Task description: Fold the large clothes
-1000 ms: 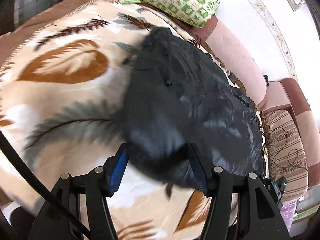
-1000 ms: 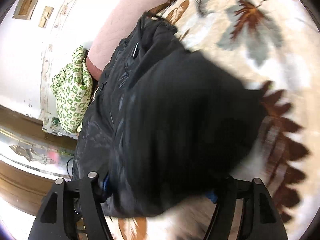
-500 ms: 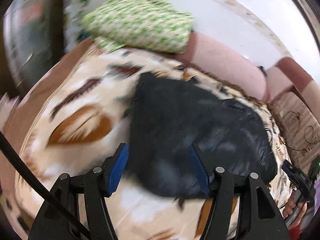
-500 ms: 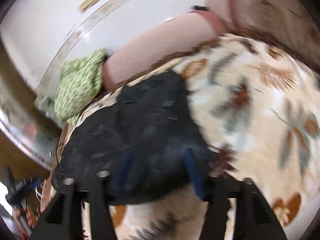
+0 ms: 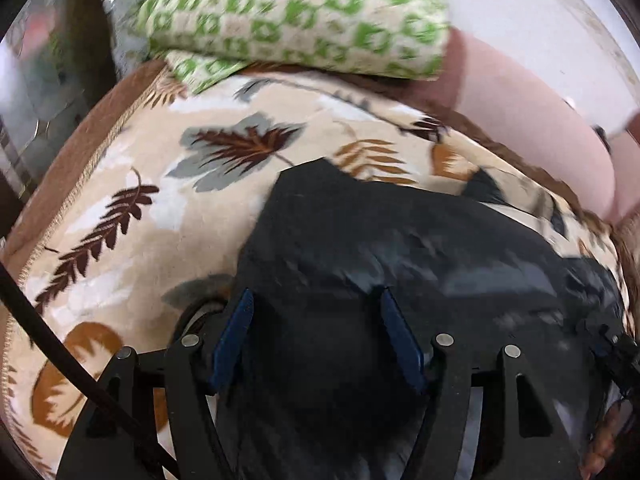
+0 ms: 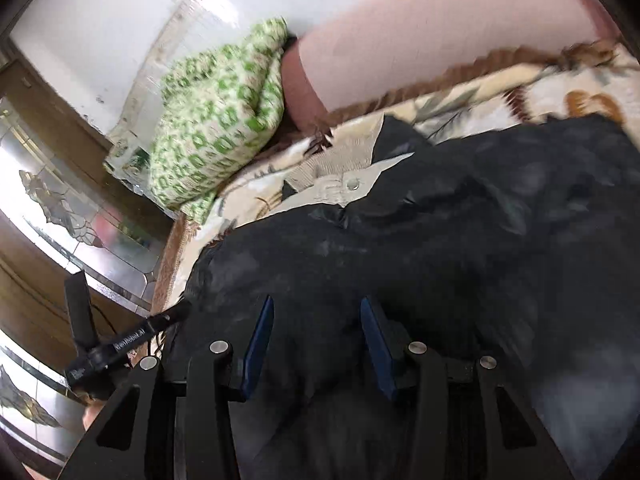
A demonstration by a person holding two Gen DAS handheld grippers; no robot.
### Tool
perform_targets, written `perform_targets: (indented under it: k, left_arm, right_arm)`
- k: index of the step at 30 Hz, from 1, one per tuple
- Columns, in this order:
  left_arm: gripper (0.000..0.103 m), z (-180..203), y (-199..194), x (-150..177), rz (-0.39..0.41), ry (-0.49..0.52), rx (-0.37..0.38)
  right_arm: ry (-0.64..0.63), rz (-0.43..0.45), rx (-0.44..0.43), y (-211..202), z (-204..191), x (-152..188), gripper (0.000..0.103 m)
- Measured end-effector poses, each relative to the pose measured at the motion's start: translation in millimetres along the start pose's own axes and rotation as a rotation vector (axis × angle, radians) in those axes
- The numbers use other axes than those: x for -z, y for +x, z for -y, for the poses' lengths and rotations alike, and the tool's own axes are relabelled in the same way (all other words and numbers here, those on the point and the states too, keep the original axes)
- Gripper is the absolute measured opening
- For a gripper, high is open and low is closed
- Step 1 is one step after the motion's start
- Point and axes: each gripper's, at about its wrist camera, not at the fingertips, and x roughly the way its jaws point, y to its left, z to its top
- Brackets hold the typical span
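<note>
Two grippers sit over one black jacket (image 5: 400,248) on the leaf-print blanket (image 5: 160,208). Left gripper (image 5: 316,336) opening, right gripper (image 6: 316,344) half open; fabric lies between both, grip unclear. Jacket spreads ahead, long axis crosswise.

Green-patterned pillow (image 5: 296,16) rests against the pink sofa back (image 6: 420,40).

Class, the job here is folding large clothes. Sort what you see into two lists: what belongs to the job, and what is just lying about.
Belongs to the job:
black garment
left gripper
right gripper

Just lying about:
green patterned cushion
leaf-print blanket
pink sofa back
</note>
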Motion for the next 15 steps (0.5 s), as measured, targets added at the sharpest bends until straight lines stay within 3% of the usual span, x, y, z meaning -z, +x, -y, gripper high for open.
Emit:
perform_targets:
  k: [4, 7, 9, 10, 12, 14, 15]
  left_arm:
    - [0.074, -4.9, 18.0, -6.6, 0.003, -0.001, -0.015]
    - [0.077, -2.5, 23.6, -7.4, 0.013, 0.025, -0.023]
    - [0.081, -8.1, 27.1, -10.8, 0.001, 0.003, -0.003]
    - [0.081, -13.7, 27.6, -13.7, -0.004, -0.022, 0.007]
    - [0.082, -27.7, 27.5, -21.6, -0.011, -0.071, 0.008]
    - [0.081, -45.7, 20.6, -30.7, 0.008, -0.111, -0.083]
    - [0.078, -52.3, 16.1, -33.5, 0.009, -0.119, -0.079]
  right_arm:
    - [0.067, 0.002, 0.106, 25.0, 38.7, -32.8, 0.042]
    - [0.163, 0.047, 0.098, 16.1, 78.4, -49.4, 0.030]
    - [0.204, 0.056, 0.083, 5.9, 100.3, -54.7, 0.013]
    - [0.221, 0.053, 0.078, 1.9, 107.9, -55.7, 0.010]
    - [0.242, 0.071, 0.094, -13.3, 118.4, -57.2, 0.007]
    - [0.245, 0.107, 0.147, -29.3, 123.3, -59.8, 0.007]
    - [0.235, 0.131, 0.203, -43.9, 124.7, -62.2, 0.008]
